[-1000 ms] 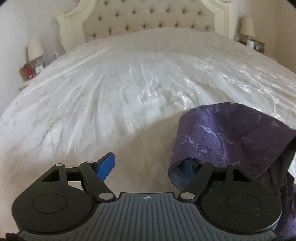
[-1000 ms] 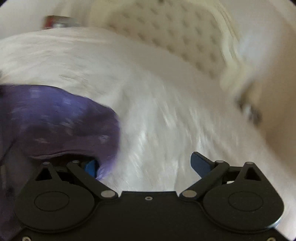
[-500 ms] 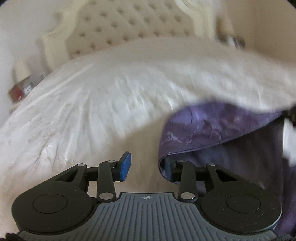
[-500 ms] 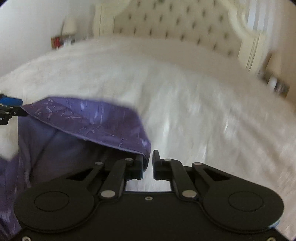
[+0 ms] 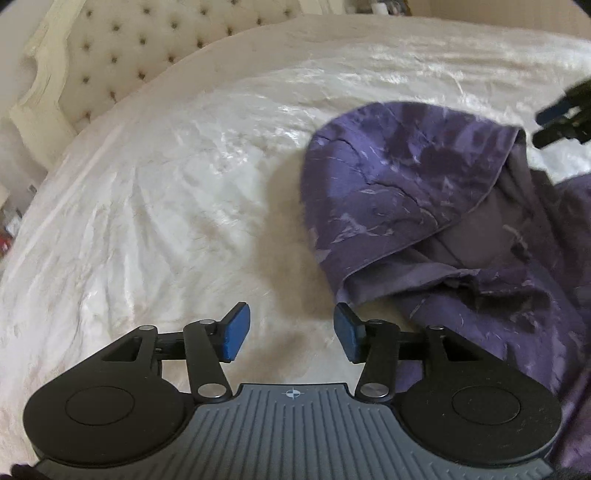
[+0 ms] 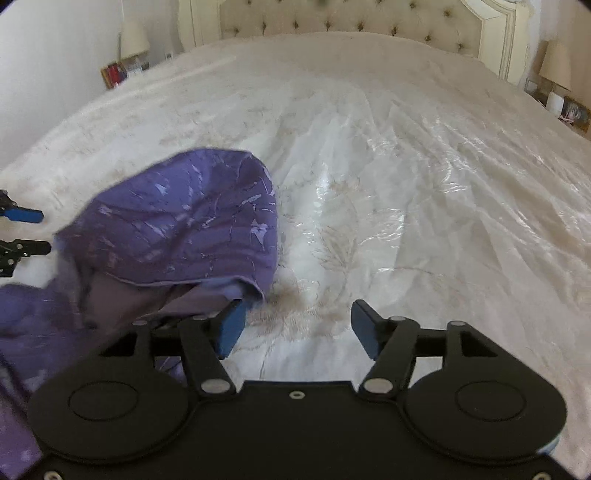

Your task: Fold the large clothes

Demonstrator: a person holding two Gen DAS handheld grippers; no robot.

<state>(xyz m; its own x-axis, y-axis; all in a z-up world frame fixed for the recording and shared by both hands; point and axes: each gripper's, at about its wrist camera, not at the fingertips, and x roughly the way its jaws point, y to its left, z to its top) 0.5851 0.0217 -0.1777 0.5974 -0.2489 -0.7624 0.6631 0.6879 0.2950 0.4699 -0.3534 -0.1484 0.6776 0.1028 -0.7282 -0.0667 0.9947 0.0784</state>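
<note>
A purple patterned garment (image 5: 413,192) lies bunched on the white bedspread (image 5: 166,192), its top edge folded over in a raised flap. My left gripper (image 5: 291,332) is open and empty, just left of the garment's near edge. My right gripper (image 6: 295,325) is open and empty; its left finger sits beside the garment's (image 6: 177,229) right edge. The right gripper's tips (image 5: 557,118) show at the far right of the left wrist view, and the left gripper's tips (image 6: 22,229) show at the left edge of the right wrist view.
A tufted cream headboard (image 6: 351,18) stands at the far end of the bed. Nightstands with lamps (image 6: 135,37) (image 6: 557,62) and small items flank it. The bedspread (image 6: 406,166) stretches wide to the right of the garment.
Both grippers were closing on the garment's top edge half a second ago; now both are open and the edge has dropped onto the bed as a folded flap.
</note>
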